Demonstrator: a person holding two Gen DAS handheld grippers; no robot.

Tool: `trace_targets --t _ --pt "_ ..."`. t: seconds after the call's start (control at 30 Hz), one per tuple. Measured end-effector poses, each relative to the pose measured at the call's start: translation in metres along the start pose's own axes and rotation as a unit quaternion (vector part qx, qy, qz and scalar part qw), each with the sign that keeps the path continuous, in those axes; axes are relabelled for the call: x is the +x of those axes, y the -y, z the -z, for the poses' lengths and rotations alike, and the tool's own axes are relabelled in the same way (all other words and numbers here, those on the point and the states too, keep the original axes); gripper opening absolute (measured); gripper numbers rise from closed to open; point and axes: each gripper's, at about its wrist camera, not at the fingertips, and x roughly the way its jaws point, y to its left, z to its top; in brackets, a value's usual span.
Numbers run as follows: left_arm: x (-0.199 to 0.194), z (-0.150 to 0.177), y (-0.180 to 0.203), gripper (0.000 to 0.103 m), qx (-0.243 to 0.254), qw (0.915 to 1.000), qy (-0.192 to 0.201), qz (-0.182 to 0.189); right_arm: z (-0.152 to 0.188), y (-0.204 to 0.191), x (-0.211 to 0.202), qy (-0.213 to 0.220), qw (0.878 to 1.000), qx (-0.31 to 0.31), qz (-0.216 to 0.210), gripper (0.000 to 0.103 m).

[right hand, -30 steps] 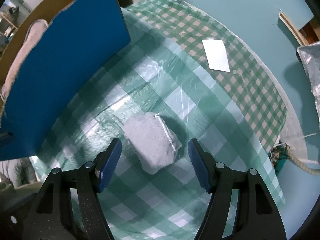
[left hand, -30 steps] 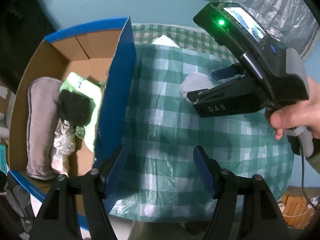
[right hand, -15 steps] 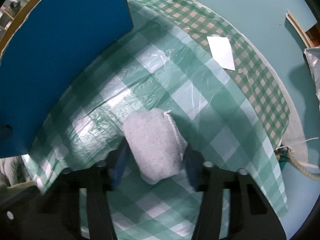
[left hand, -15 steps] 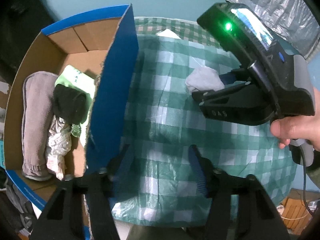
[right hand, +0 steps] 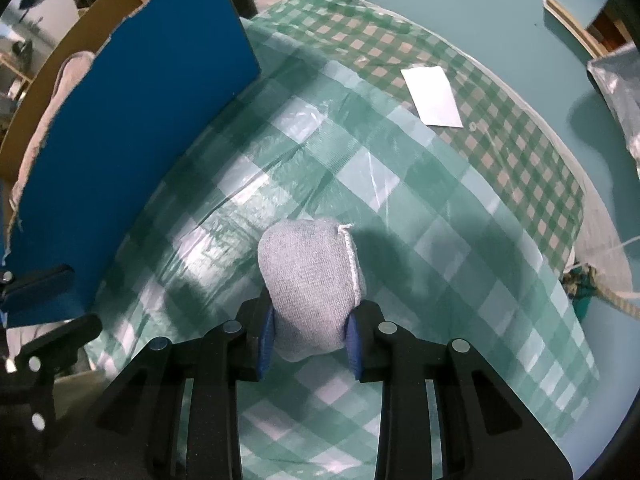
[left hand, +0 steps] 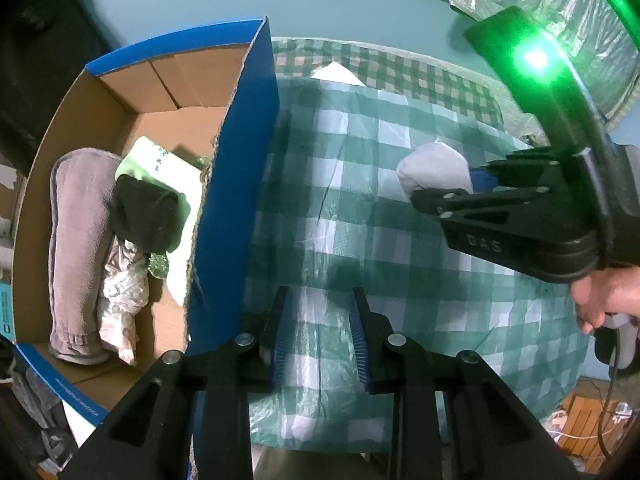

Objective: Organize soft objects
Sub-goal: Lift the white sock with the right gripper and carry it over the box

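Right gripper [right hand: 310, 338] just squeezed onto grey sock [right hand: 310, 280], left gripper [left hand: 320, 340] narrowed on nothing; blue box wall [right hand: 132, 152] upper left, open checked cloth [right hand: 460, 248] right.

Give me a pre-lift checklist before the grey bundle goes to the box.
1. Right tongs closed on the grey bundle: ok; they have just been closing and both pads press its sides.
2. Grip depth: cannot tell; only the bundle's near end sits between the pads.
3. Left tongs holding nothing: ok; they have just been closing, with only the checked cloth under them.
4. Room in the cardboard box: ok; bare floor at its far end.
5. Blue box wall stands between bundle and box: not ok for a level move; lift over it.
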Motion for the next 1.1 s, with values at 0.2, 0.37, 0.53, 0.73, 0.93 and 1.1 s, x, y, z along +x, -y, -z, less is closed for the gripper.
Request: trace_targets --t 0.2,0.37,0.53,0.73,0.93,1.1 --pt "-0.006 0.001 0.0 0.028 0.004 1.0 0.004 0.0 0.008 0.001 -0.017 0.009 1.0 0.021 -0.004 0.028" --pt "-0.011 0.001 -0.002 0.025 0.004 1.0 0.006 0.002 0.014 -0.002 -0.034 0.02 0.999 0.031 -0.006 0.028" --pt "-0.017 0.0 -0.003 0.023 0.002 0.9999 0.009 0.006 0.02 -0.003 -0.051 0.032 0.999 0.043 -0.009 0.028" --pt "-0.03 -0.001 -0.005 0.02 -0.001 0.9997 0.017 0.015 0.027 -0.012 -0.072 0.046 0.997 0.054 -0.009 0.028" --pt "-0.047 -0.004 -0.01 0.02 -0.004 0.9994 0.031 0.017 0.032 -0.022 -0.093 0.061 0.996 0.067 -0.018 0.028" --pt "-0.061 -0.006 -0.018 0.02 -0.01 0.9989 0.042 0.017 0.033 -0.033 -0.11 0.078 0.994 0.075 -0.021 0.028"
